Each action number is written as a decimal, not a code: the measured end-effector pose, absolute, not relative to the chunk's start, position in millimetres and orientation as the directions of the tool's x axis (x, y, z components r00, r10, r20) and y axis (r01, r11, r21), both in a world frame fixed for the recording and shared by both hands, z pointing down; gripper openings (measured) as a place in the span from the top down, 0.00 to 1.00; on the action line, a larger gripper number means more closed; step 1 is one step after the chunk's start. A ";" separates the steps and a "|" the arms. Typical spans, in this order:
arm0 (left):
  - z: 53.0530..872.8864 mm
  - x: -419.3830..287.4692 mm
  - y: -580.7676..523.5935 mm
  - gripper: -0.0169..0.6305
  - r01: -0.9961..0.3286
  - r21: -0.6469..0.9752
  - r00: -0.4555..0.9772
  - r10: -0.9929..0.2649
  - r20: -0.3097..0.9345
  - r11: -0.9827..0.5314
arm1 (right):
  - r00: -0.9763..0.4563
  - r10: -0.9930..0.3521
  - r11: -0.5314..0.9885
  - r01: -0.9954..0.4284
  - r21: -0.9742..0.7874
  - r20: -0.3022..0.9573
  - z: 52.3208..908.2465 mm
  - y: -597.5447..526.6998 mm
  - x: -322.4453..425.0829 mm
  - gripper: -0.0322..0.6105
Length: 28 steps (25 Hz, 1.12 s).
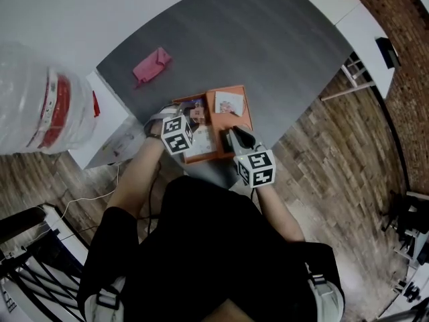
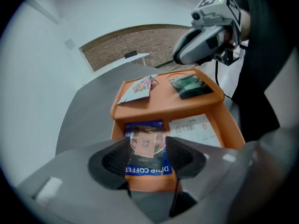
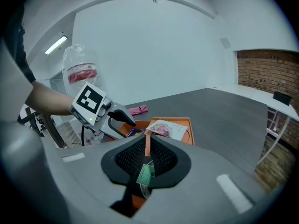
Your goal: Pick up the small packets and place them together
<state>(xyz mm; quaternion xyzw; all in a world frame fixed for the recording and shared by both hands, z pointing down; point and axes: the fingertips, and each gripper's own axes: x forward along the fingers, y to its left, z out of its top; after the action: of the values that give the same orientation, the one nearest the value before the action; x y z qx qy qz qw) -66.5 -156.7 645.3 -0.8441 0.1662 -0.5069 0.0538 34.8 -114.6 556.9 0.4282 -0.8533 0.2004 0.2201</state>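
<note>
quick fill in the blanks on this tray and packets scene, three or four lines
1. The blue coffee packet lies in an ___ tray.
2. The left gripper has its jaws ___ on either side of that packet.
3. The tray stands on a ___ table.
4. The packet below the right gripper is ___.

Missing words: orange; open; grey; green

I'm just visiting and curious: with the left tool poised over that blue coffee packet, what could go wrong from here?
The drip coffee packet lies flat in the orange tray, so the left tool's open jaws may slide over it rather than pinch it. The right tool hangs close by; the two could bump.
</note>
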 end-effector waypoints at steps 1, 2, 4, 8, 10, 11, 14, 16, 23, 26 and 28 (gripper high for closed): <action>650.7 -66.0 -157.7 0.61 -0.208 -0.259 0.415 -0.325 0.850 -0.943 | -0.533 -0.642 0.548 -0.821 -0.156 0.551 558.3 -113.7 36.0 0.90; 657.2 -65.9 -157.7 0.59 -0.191 -0.251 0.398 -0.308 0.864 -0.949 | -0.530 -0.642 0.542 -0.825 -0.161 0.554 559.6 -113.2 37.5 0.90; 670.4 -66.2 -156.5 0.49 -0.161 -0.221 0.363 -0.266 0.893 -0.962 | -0.521 -0.648 0.523 -0.835 -0.172 0.556 561.0 -113.8 41.2 0.90; 679.0 -60.2 -159.3 0.47 -0.143 -0.200 0.358 -0.239 0.902 -0.969 | -0.500 -0.663 0.494 -0.852 -0.176 0.557 560.5 -116.7 48.5 0.90; 681.7 -58.8 -160.4 0.47 -0.137 -0.187 0.355 -0.225 0.908 -0.973 | -0.494 -0.668 0.479 -0.857 -0.187 0.557 561.1 -117.9 50.5 0.90; 683.2 -58.3 -160.9 0.47 -0.135 -0.180 0.352 -0.218 0.910 -0.974 | -0.494 -0.669 0.469 -0.860 -0.199 0.555 561.3 -118.2 51.1 0.90; 687.3 -57.1 -161.0 0.47 -0.133 -0.166 0.341 -0.202 0.918 -0.977 | -0.497 -0.675 0.444 -0.864 -0.238 0.545 559.8 -118.7 51.4 0.90; 689.8 -57.0 -161.1 0.47 -0.135 -0.157 0.327 -0.194 0.925 -0.978 | -0.500 -0.677 0.439 -0.863 -0.248 0.541 558.0 -119.0 51.1 0.90; 693.7 -57.7 -160.6 0.47 -0.185 -0.085 0.270 -0.133 0.953 -0.979 | -0.507 -0.677 0.429 -0.861 -0.274 0.534 555.1 -121.6 52.4 0.90; 694.1 -57.8 -159.4 0.48 -0.180 -0.061 0.265 -0.108 0.958 -0.982 | -0.513 -0.675 0.431 -0.858 -0.280 0.530 553.8 -122.0 51.3 0.90; 694.6 -57.3 -158.8 0.49 -0.175 -0.047 0.263 -0.093 0.960 -0.983 | -0.515 -0.671 0.433 -0.856 -0.282 0.533 555.4 -121.7 50.7 0.90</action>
<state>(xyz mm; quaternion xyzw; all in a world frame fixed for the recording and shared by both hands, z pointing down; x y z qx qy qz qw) -57.3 -158.8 694.6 -0.7939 0.0846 -0.6012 -0.0342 50.7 -121.7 555.4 0.4610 -0.8285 0.2668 0.1731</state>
